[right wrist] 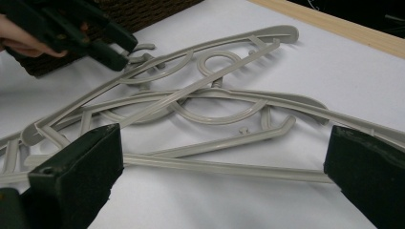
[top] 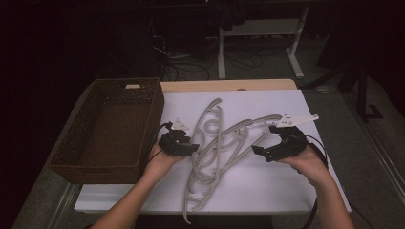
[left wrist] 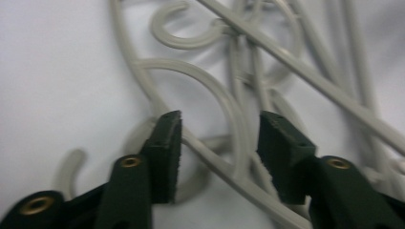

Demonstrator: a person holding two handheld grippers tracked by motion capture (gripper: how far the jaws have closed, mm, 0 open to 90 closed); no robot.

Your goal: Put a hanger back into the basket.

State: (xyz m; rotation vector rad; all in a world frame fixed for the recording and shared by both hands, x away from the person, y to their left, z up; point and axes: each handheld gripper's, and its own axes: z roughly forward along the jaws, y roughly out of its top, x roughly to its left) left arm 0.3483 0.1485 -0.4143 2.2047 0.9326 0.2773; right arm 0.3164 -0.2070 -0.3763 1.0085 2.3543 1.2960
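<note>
Where the grey hangers (top: 217, 143) lie tangled mid-counter (top: 286, 191), long axes running away from the person, the left claw (left wrist: 217, 148), half open and empty, straddles a bar; the right claw (top: 261, 143) gapes empty alongside.

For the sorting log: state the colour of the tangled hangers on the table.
Pale grey-beige plastic hangers, clearest in the right gripper view.
</note>
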